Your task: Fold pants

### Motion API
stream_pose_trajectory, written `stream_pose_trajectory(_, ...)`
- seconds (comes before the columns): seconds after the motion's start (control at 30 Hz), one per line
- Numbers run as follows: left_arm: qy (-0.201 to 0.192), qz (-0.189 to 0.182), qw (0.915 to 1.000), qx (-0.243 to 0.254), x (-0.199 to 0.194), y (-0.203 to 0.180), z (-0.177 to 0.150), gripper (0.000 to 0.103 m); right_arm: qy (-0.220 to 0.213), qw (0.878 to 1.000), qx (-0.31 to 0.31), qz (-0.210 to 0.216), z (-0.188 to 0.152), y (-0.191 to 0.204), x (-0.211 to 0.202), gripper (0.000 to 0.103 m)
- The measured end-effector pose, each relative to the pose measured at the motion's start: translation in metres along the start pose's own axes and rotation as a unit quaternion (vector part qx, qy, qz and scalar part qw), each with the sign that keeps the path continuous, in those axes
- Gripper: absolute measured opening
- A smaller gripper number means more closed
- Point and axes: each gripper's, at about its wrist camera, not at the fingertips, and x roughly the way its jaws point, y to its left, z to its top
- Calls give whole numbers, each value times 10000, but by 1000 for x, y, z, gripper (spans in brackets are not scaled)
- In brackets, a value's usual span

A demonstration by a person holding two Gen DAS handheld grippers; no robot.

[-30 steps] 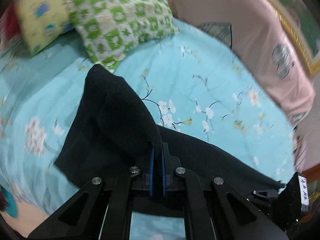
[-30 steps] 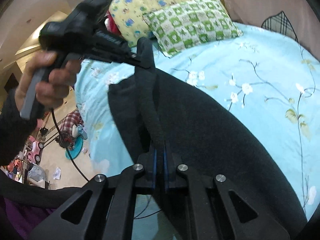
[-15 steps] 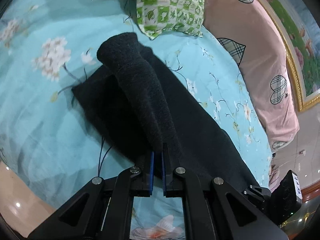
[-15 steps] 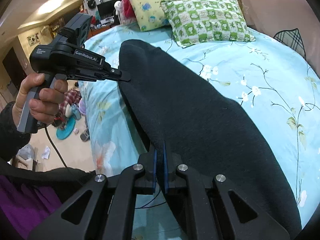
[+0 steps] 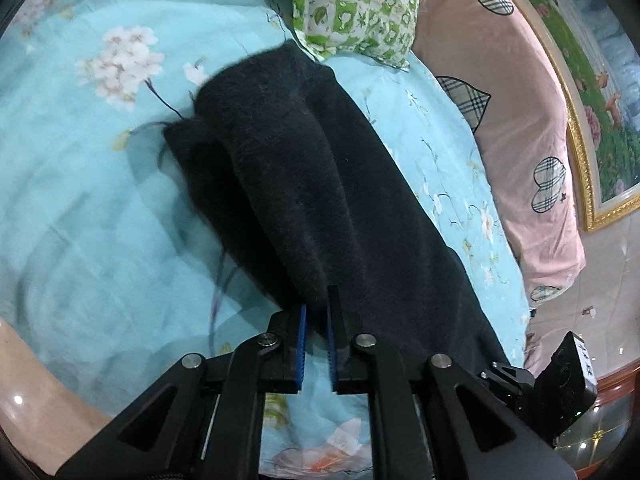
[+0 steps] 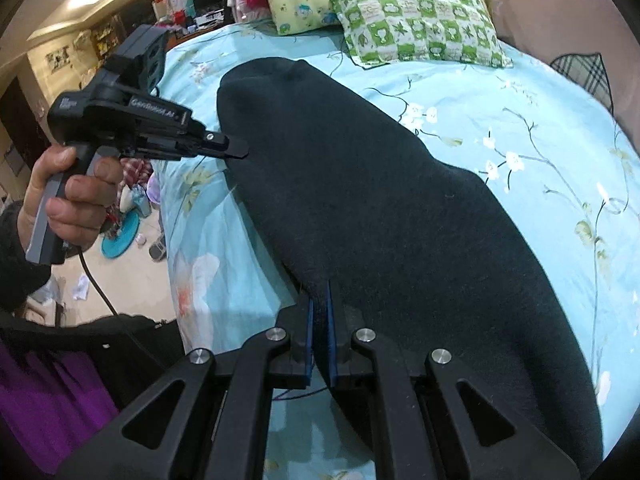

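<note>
1. Black pants: laid lengthwise on the floral blue bedsheet, doubled over along the near edge.
2. Left gripper: jaws slightly parted, pants edge lying between the blue pads; a firm grip cannot be told.
3. Right gripper: jaws closed narrowly, pants edge pinched between them.
4. Green checked pillow: set beyond the pants.

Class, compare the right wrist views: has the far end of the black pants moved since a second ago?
Yes. The pants were lifted and draped; now their far end lies lower and flatter on the bed, closer to the green pillow.
</note>
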Motion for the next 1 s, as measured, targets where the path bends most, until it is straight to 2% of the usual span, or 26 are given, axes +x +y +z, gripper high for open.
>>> stream_pose_trajectory(0.1, -74, 106, 9999, 33, -9, 2, 0, 16, -4, 10000, 96, 5, 1, -1, 1, 12)
stream_pose_trajectory(0.17, -96, 154, 9998, 6, -14, 6, 0, 27, -9, 10000, 93, -18, 0, 1, -1, 14)
stream_pose_trajectory(0.2, -118, 148, 9998, -40, -18, 10, -1, 28, -24, 10000, 64, 11, -1, 3, -2, 16)
stream_pose_trajectory(0.33, -205, 229, 9994, -144, -28, 19, 1, 41, -149, 9997, 129, 160, -2, 4, -15, 34)
stream_pose_trajectory(0.5, -264, 208, 9991, -240, -35, 27, 8, 46, -472, 9977, 369, 311, 6, -4, -35, 34)
stream_pose_trajectory(0.57, -312, 230, 9989, -268, -37, 27, 11, 52, -584, 9964, 519, 329, 10, -11, -39, 34)
stream_pose_trajectory(0.7, -392, 442, 9977, -324, -40, 31, 19, 60, -747, 9935, 829, 223, 18, -27, -43, 34)
stream_pose_trajectory(1.0, -415, 384, 9970, -532, -38, 42, 42, 62, -759, 9849, 1555, 16, 41, -77, -26, 34)
